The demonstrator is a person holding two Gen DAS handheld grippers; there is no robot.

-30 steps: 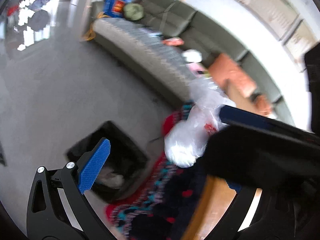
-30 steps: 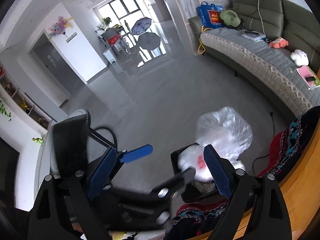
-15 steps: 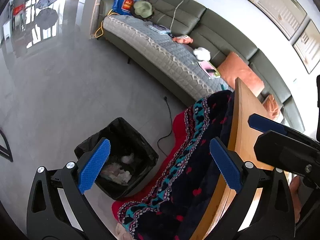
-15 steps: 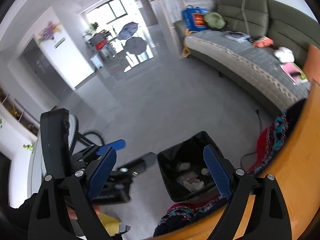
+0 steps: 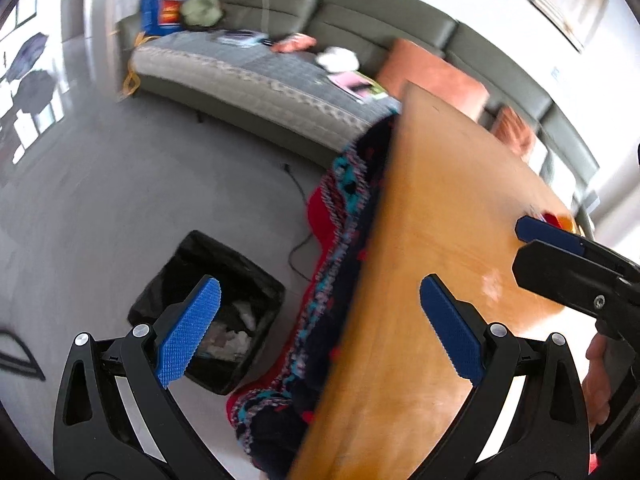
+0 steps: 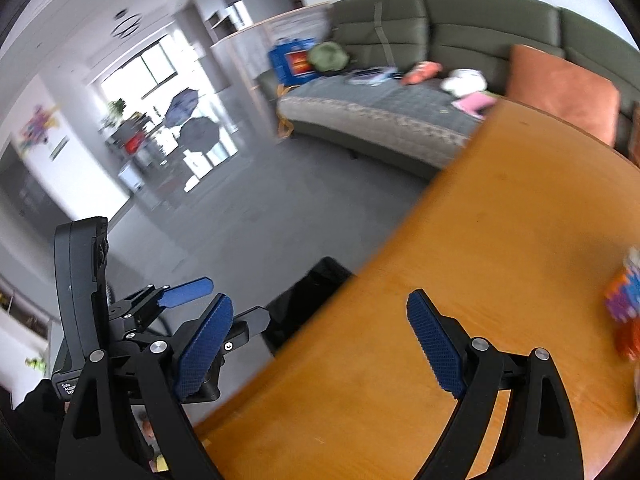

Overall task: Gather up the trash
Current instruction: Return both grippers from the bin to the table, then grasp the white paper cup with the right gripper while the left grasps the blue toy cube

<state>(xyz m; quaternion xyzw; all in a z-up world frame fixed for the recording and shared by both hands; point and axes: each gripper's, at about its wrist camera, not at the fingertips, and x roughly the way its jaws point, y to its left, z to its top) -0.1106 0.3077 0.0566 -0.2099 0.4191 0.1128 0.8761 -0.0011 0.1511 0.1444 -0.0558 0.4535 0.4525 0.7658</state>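
Observation:
A black lined trash bin (image 5: 208, 312) stands on the grey floor beside the wooden table (image 5: 440, 248), with white crumpled trash inside. Its rim also shows in the right wrist view (image 6: 308, 300). My left gripper (image 5: 320, 328) is open and empty, above the table's edge and the bin. My right gripper (image 6: 320, 340) is open and empty over the table (image 6: 480, 280). A blurred colourful item (image 6: 622, 300) lies on the table at the far right of the right wrist view.
A patterned dark and red blanket (image 5: 340, 240) hangs off the table's edge next to the bin. A green sofa (image 5: 280, 72) with cushions and small items runs along the back wall. A cable (image 5: 298, 200) lies on the floor.
The clear plastic bag that my right gripper held over the bin a second ago is gone from its fingers. Both grippers have swung right, away from the bin and toward the table.

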